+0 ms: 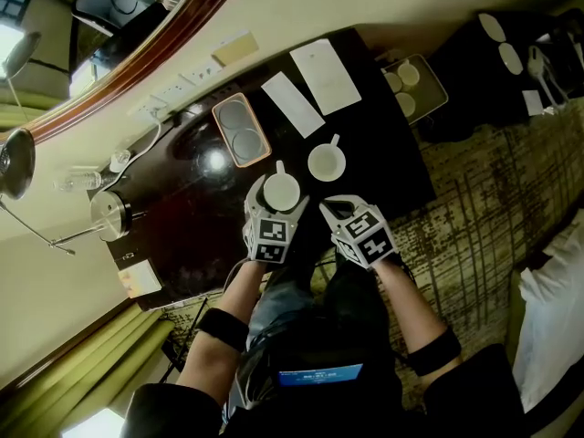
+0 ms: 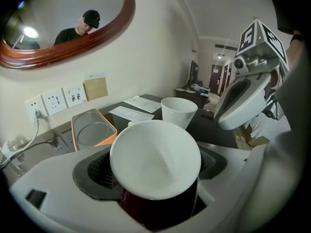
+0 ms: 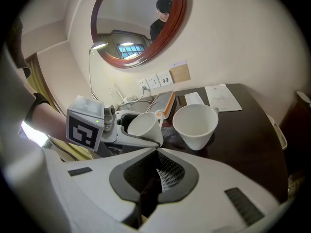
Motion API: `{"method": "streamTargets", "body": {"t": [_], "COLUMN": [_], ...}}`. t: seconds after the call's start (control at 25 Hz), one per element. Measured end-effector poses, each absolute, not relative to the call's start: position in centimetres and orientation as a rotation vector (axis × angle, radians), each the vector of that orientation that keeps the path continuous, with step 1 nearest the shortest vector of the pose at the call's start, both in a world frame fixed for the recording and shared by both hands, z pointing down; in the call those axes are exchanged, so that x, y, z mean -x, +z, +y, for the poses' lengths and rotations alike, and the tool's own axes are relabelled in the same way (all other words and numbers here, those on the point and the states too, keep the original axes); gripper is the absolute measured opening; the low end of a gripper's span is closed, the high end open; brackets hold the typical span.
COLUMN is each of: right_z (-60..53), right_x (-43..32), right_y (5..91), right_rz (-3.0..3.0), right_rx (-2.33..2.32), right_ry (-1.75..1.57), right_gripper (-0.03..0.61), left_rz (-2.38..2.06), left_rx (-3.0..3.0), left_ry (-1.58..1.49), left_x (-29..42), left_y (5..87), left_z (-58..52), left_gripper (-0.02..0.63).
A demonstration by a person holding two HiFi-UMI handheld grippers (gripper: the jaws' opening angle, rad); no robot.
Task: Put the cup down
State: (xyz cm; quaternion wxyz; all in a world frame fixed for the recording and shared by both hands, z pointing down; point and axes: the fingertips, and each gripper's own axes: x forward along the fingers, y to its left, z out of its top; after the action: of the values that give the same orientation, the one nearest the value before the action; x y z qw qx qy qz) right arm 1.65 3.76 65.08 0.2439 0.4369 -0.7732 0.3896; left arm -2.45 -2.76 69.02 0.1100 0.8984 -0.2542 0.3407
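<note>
a: where is the cup [image 2: 155, 159]?

b: in the left gripper [image 1: 279, 206], between its two jaws. the pads press on its sides, so it is gripped. it is white and tilted, with its mouth leaning back toward that gripper's own camera.

a: is it on the desk [image 1: 388, 144]?

b: it sits over the near part of the dark desktop. i cannot tell whether its base touches the wood.

a: and the right gripper [image 1: 334, 212]?

b: its jaws are closed together with nothing between them. it hangs just beside the left one, at the desk's near edge.

a: what is close to the held cup?

b: a second white cup [image 1: 327, 162] stands upright on the desk, just beside it and a little farther in, with its handle turned away from the person. beyond the held cup lies an orange-rimmed tray [image 1: 242, 130] with two round recesses.

a: anything else on the desk?

b: two white paper sheets [image 1: 326, 76] lie flat toward the far end, well apart from both cups. wall sockets [image 2: 63, 98] sit under an oval wood-framed mirror [image 3: 141, 23].
</note>
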Motion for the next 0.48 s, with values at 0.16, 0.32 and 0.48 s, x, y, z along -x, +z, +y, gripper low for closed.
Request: {"method": "streamTargets", "body": {"t": [0.16, 0.32, 0.48], "right_z": [3.7, 3.9, 4.1], "right_x": [-1.6, -2.0, -2.3], "right_y": [64.4, 63.7, 62.5], "right_rz": [-2.119, -2.115, -2.113], "right_rx": [-1.192, -1.201, -1.200], "right_ry": [1.054, 1.044, 1.035], "right_gripper": [0.002, 0.002, 0.002], "left_rz": [-0.757, -0.761, -0.742], "left_rx": [-2.610, -2.624, -2.659], "left_ry": [0.999, 0.989, 0.994], "left_x": [2.8, 3.0, 3.8], "left_y": [68.7, 67.1, 64.5], "left_z": [-2.7, -2.6, -1.7], "left_gripper": [0.503, 0.505, 0.505]}}
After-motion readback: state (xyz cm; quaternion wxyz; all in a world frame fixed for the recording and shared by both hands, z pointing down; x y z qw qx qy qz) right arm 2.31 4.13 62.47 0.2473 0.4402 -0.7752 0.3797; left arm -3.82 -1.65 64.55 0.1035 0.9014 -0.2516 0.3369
